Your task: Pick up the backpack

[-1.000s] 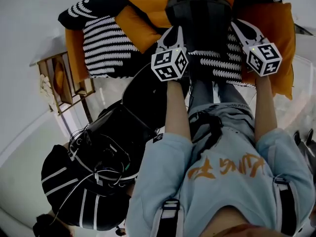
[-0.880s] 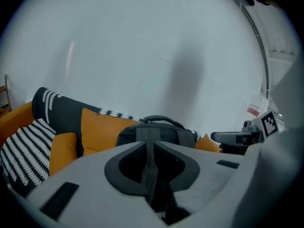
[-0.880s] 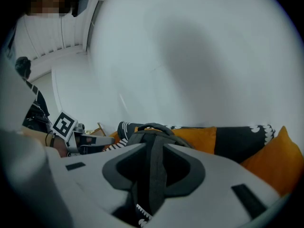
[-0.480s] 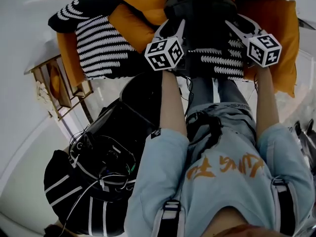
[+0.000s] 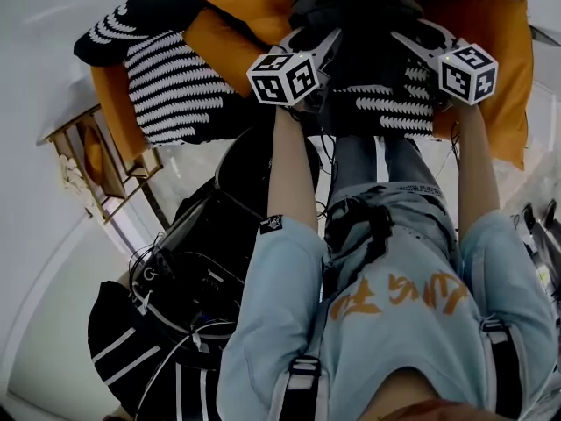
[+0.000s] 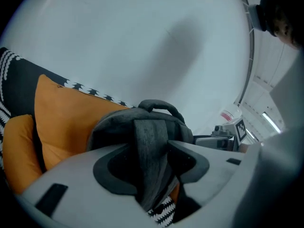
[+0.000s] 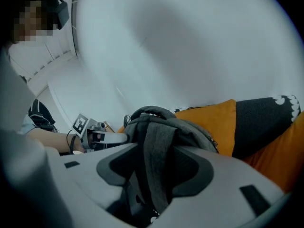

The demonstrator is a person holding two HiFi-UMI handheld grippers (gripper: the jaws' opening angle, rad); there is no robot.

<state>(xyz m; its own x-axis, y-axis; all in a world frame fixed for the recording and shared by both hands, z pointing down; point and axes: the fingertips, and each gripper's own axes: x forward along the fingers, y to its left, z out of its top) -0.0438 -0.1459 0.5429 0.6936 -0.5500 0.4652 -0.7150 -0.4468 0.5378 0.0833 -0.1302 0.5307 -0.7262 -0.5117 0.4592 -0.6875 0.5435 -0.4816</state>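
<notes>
Backpack (image 6: 114, 127) upright, handle (image 6: 159, 106) topmost, long axis vertical; straps (image 6: 149, 141) between opening fingers (image 6: 114, 172) of left gripper (image 6: 152, 167), right gripper (image 7: 154, 170).

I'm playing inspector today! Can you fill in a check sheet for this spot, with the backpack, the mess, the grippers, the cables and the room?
Surface: orange cushions under the grey backpack.
Job's things: grey backpack upright, top handle up.
Clutter: striped pillows beside it.
Grippers: left gripper and right gripper both opening, a backpack strap between each one's jaws.
Cables: black wires on black gear at the person's left.
Surroundings: white wall, wooden rack.
</notes>
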